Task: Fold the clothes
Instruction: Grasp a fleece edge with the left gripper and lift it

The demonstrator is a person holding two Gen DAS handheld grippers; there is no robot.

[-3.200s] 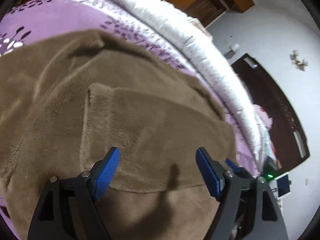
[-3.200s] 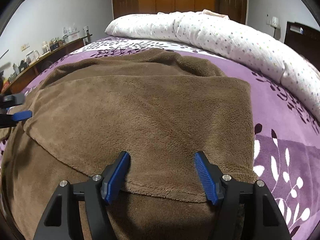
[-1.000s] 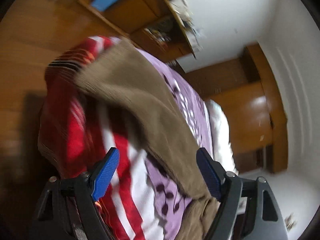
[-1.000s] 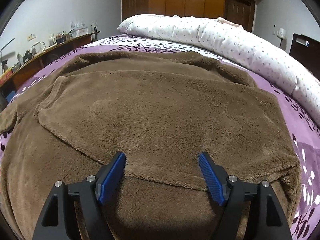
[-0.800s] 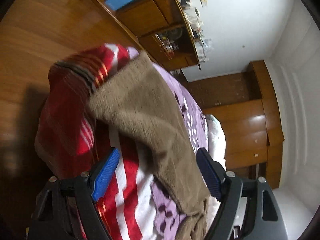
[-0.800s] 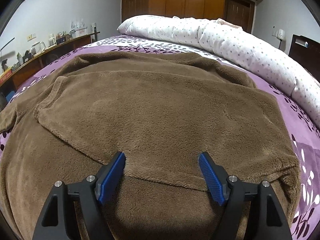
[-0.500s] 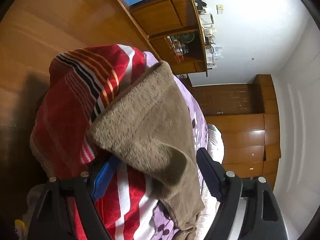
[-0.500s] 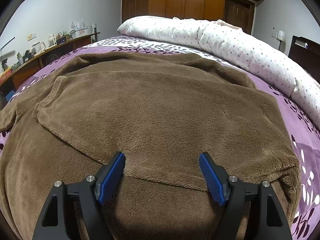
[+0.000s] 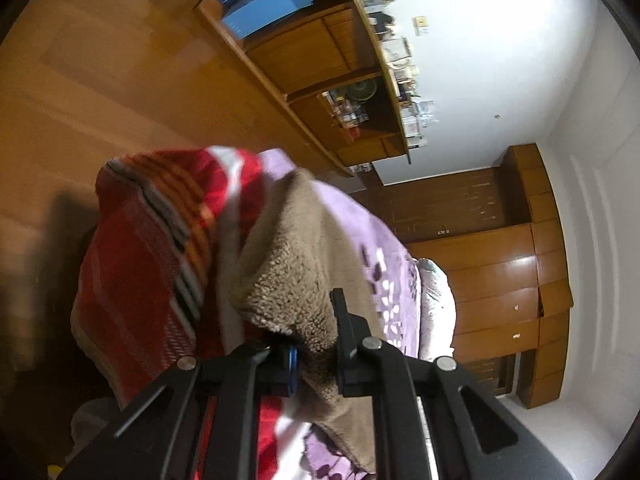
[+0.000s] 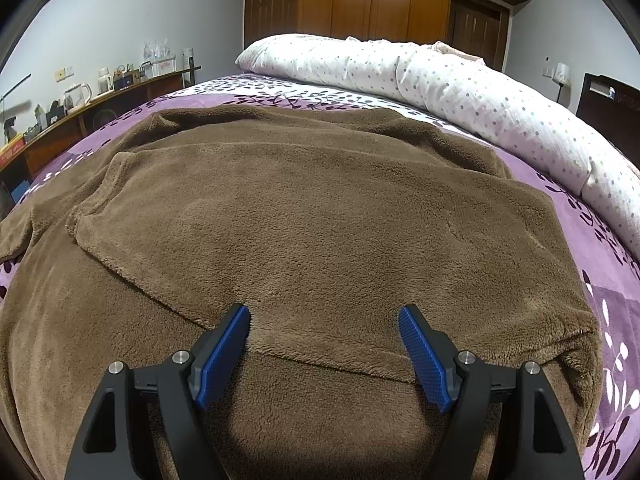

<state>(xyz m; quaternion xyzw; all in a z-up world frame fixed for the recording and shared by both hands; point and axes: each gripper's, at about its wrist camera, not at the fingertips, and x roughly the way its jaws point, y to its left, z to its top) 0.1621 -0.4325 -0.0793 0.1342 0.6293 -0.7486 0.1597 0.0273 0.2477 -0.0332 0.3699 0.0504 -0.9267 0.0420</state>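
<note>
Since a second ago the left gripper (image 9: 316, 344) has swung off the bed top to its edge and clamped down on a hanging corner of the brown fleece garment (image 10: 320, 216); that corner (image 9: 292, 280) is now pinched tight between the pads. Right gripper (image 10: 324, 356) has not shifted: jaws spread wide, nothing between them, poised just over the near folded edge of the fleece. Garment lies spread across the purple bedspread (image 10: 600, 240), one layer already turned over the body, its hem running across the near side. Left corner droops over the bed edge beside a red striped blanket (image 9: 152, 264). Polka-dot duvet (image 10: 460, 80) sits rolled at the far side, well apart. Judgement: one fold laid, the loose corner just picked up; it looks due to be carried inward, with further folds and squaring left.
</note>
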